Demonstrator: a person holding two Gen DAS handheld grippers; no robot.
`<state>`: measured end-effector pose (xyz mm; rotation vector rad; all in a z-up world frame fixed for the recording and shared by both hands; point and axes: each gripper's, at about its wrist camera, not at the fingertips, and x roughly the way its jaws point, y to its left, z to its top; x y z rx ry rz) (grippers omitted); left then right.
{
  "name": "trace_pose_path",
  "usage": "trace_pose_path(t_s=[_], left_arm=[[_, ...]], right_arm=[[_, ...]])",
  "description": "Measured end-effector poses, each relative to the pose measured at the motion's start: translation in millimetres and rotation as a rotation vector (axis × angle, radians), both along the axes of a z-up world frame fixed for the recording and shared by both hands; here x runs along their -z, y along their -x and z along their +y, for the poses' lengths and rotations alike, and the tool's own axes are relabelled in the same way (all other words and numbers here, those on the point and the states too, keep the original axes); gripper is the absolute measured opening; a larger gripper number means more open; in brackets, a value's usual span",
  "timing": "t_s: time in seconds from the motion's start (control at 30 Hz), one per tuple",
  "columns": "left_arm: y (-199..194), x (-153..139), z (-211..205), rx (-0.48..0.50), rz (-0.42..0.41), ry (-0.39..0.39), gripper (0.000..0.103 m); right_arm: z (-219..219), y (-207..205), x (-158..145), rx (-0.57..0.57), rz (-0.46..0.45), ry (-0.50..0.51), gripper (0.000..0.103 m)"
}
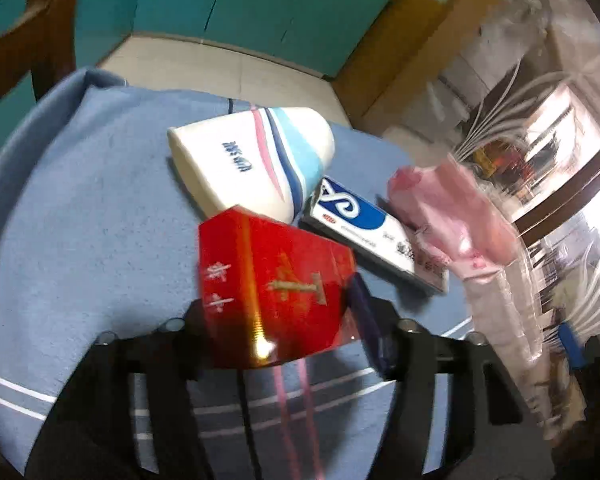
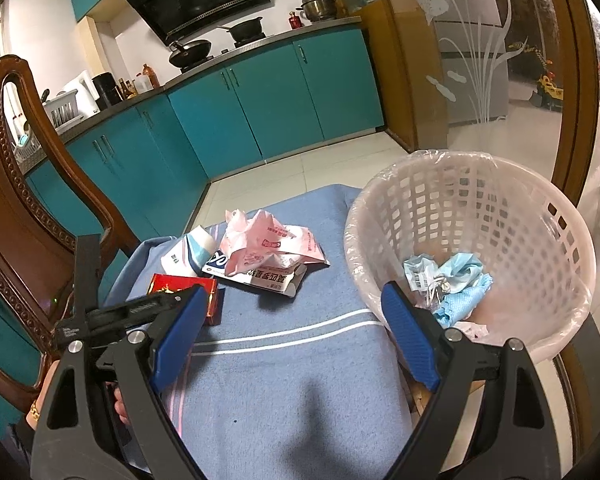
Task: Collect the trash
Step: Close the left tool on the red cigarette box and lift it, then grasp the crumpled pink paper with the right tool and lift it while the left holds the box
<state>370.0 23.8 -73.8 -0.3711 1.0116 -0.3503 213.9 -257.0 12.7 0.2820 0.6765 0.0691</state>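
Note:
My left gripper (image 1: 284, 328) is shut on a red cigarette box (image 1: 272, 284) just above the blue cloth; the box also shows in the right wrist view (image 2: 184, 290). Beyond it lie a white and blue tissue pack (image 1: 252, 164), a white and blue carton (image 1: 364, 228) and a crumpled pink bag (image 1: 452, 216). In the right wrist view the tissue pack (image 2: 188, 252), carton (image 2: 260, 280) and pink bag (image 2: 268, 244) lie mid-table. My right gripper (image 2: 292, 336) is open and empty above the cloth, left of a pink lined basket (image 2: 500, 216) holding blue trash (image 2: 456, 280).
A blue striped cloth (image 2: 292, 368) covers the table. A carved wooden chair (image 2: 16, 184) stands at the left. Teal kitchen cabinets (image 2: 260, 96) and a tiled floor lie beyond the far edge. A glass door (image 2: 480, 60) is at the right.

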Motion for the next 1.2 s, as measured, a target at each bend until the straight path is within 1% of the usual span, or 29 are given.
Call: trace_pose_path(t_s=[0.03,0.07,0.1,0.13,0.2,0.3,0.37,0.4,0.43,0.5,0.57,0.6,0.63,0.67,0.7,0.77,0.8,0.83,0.87,0.93,1.0,1.03,1.1,1.17,1.2], left_arm=[[2,-1,2,0.037,0.004,0.061,0.029],[5,-6,2,0.064,-0.002,0.067,0.026],[11,-12,1,0.075,-0.014,0.029,0.026],[19,-19,1,0.086,-0.026,0.006,0.024],[30,-30,-5,0.112,-0.035,0.03,0.023],[66,-58,4,0.094,-0.107,-0.011,0.023],[98,-83,7,0.053,-0.191,-0.066,0.023],[108,-89,4,0.04,-0.214,-0.094,0.023],[130,-99,4,0.007,-0.263,-0.158,0.023],[161,-108,3,-0.025,-0.335,-0.228,0.023],[192,-115,5,-0.052,-0.394,-0.262,0.023],[196,-116,3,-0.055,-0.404,-0.271,0.023],[202,-117,2,-0.053,-0.412,-0.277,0.023],[205,-119,2,-0.043,-0.42,-0.279,0.023],[206,-120,3,-0.033,-0.426,-0.283,0.023],[205,-122,10,-0.031,-0.446,-0.308,0.023],[205,-121,8,-0.037,-0.444,-0.307,0.023],[204,-121,11,-0.048,-0.435,-0.292,0.023],[201,-122,16,-0.06,-0.424,-0.27,0.023],[202,-119,21,-0.068,-0.422,-0.256,0.023],[202,-121,19,-0.068,-0.434,-0.27,0.023],[202,-120,16,-0.066,-0.436,-0.276,0.023],[203,-118,12,-0.064,-0.432,-0.282,0.023],[204,-115,8,-0.068,-0.426,-0.291,0.023],[204,-114,7,-0.069,-0.424,-0.295,0.023]], right_arm=[[0,0,0,0.002,0.0,-0.001,0.086],[0,0,0,0.003,0.001,-0.001,0.086],[1,-1,1,0.003,0.003,0.0,0.086],[1,-2,1,0.004,0.006,0.001,0.086],[2,-5,3,0.003,0.009,0.002,0.086],[11,-11,6,-0.009,0.012,0.023,0.086],[25,-25,10,-0.032,0.017,0.06,0.086],[31,-32,12,-0.044,0.017,0.077,0.086],[37,-40,14,-0.054,0.019,0.091,0.086],[50,-60,19,-0.066,0.023,0.104,0.086],[63,-80,26,-0.072,0.029,0.129,0.086],[68,-88,30,-0.074,0.038,0.151,0.078],[72,-96,36,-0.088,0.056,0.166,0.063],[74,-105,44,-0.115,0.103,0.174,0.017],[71,-105,47,-0.12,0.122,0.164,0.009],[60,-92,38,-0.098,0.092,0.147,0.007],[51,-77,26,-0.095,0.069,0.123,0.007],[45,-67,18,-0.098,0.052,0.1,0.007],[36,-49,3,-0.101,0.023,0.064,0.007],[28,-21,-19,-0.129,-0.01,0.02,0.007],[22,10,-35,-0.173,-0.039,-0.024,0.007],[21,27,-40,-0.194,-0.052,-0.04,0.007],[24,51,-40,-0.219,-0.072,-0.055,0.007],[32,65,-33,-0.243,-0.063,-0.075,0.007],[37,65,-31,-0.25,-0.059,-0.082,0.007]])
